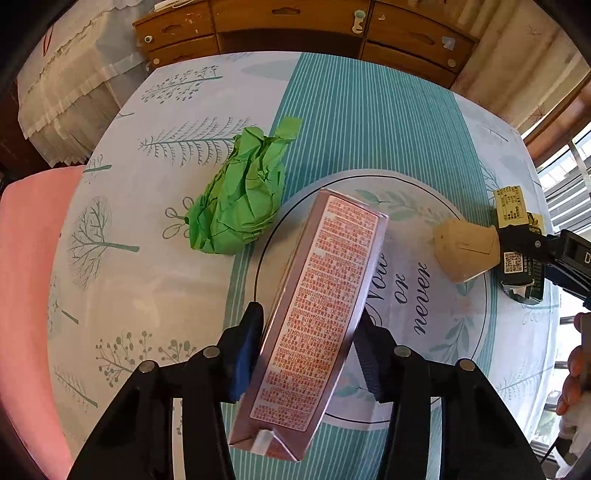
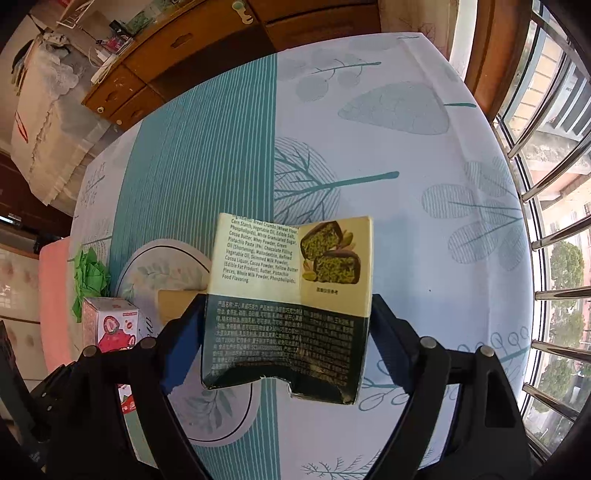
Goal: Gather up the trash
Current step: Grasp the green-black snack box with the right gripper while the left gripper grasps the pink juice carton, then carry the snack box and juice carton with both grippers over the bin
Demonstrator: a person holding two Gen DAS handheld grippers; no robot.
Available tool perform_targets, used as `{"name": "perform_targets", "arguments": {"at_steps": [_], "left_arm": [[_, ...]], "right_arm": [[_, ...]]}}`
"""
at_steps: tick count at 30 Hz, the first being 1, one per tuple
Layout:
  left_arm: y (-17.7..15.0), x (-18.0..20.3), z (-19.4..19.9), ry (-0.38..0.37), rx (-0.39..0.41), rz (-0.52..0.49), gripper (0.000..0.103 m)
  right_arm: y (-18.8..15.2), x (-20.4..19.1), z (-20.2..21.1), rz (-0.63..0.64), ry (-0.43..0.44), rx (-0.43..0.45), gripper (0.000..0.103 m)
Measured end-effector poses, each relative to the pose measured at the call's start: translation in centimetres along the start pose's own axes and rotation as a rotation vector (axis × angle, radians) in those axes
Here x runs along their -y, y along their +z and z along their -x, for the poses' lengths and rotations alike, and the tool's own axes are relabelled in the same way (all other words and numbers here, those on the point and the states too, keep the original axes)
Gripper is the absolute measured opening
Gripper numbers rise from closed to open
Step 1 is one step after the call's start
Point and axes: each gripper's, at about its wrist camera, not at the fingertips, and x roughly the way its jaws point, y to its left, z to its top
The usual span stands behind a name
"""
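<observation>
On the tablecloth (image 1: 155,280), the pink carton (image 1: 314,314) lies between the left gripper (image 1: 308,354) jaws, long axis running away from them, pads closed on its 2 sides. Right of it, the right gripper (image 2: 288,343) straddles the flattened chocolate box (image 2: 288,302), jaws wide; whether they grip I cannot tell. A green paper ball (image 1: 240,195) and tan piece (image 1: 465,249) flank the carton, neither obstructing.

Paper ball (image 1: 236,195) lies left of carton (image 1: 314,314) on table (image 1: 369,122)

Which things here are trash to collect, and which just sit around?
Trash:
- pink carton
- chocolate box
- green paper ball
- tan cardboard piece

Just there:
- tablecloth
- wooden cabinet
- pink chair
</observation>
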Motion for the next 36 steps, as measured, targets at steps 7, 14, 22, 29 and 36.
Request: {"name": "perform_targets", "arguments": {"at_steps": [7, 14, 22, 29, 36], "left_arm": [[-1.1, 0.2, 1.3, -0.025, 0.019, -0.027, 0.047], [-3.6, -0.4, 4.1, -0.074, 0.043, -0.037, 0.046], [-8.2, -1.8, 8.4, -0.127, 0.076, -0.083, 0.046], [-13.9, -4.2, 13.0, -0.157, 0.130, -0.140, 0.046], [-20.2, -7.4, 16.7, -0.189, 0.166, -0.212, 0.046]], "right_arm": [[-2.1, -0.7, 1.6, 0.028, 0.034, 0.006, 0.079], [-5.8, -2.0, 5.5, 0.047, 0.074, 0.046, 0.079], [-12.4, -3.9, 10.4, 0.062, 0.070, 0.096, 0.079], [-20.1, -5.9, 13.8, 0.057, 0.054, 0.125, 0.079], [-29.2, -8.5, 16.9, 0.045, 0.040, 0.163, 0.079]]}}
